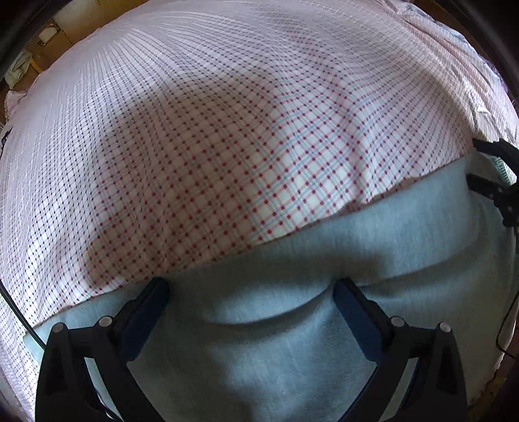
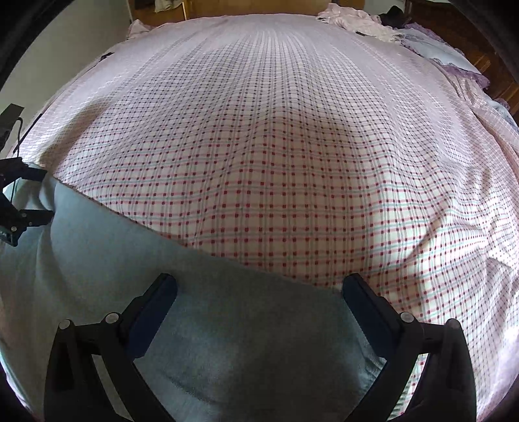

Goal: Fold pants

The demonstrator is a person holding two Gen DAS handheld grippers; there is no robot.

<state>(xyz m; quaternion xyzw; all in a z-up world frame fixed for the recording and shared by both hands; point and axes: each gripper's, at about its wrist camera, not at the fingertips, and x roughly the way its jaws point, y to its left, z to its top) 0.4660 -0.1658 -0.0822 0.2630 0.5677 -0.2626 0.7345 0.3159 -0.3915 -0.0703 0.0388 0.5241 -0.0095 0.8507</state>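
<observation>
Light blue pants (image 1: 292,350) lie flat on a checked bedsheet (image 1: 227,146), filling the lower part of the left wrist view. My left gripper (image 1: 251,289) is open, its jaws wide apart just above the cloth near a shallow fold. In the right wrist view the pants (image 2: 243,341) fill the lower left, their far edge running diagonally. My right gripper (image 2: 259,285) is open over that edge, holding nothing. The right gripper shows at the right edge of the left wrist view (image 1: 493,175); the left gripper shows at the left edge of the right wrist view (image 2: 22,194).
The checked sheet (image 2: 292,146) covers the bed beyond the pants. Crumpled lilac clothes (image 2: 356,19) and a purple-trimmed pillow (image 2: 447,55) lie at the far right corner. Wooden furniture (image 1: 55,35) stands beyond the bed. A black cable (image 1: 506,324) hangs at the right.
</observation>
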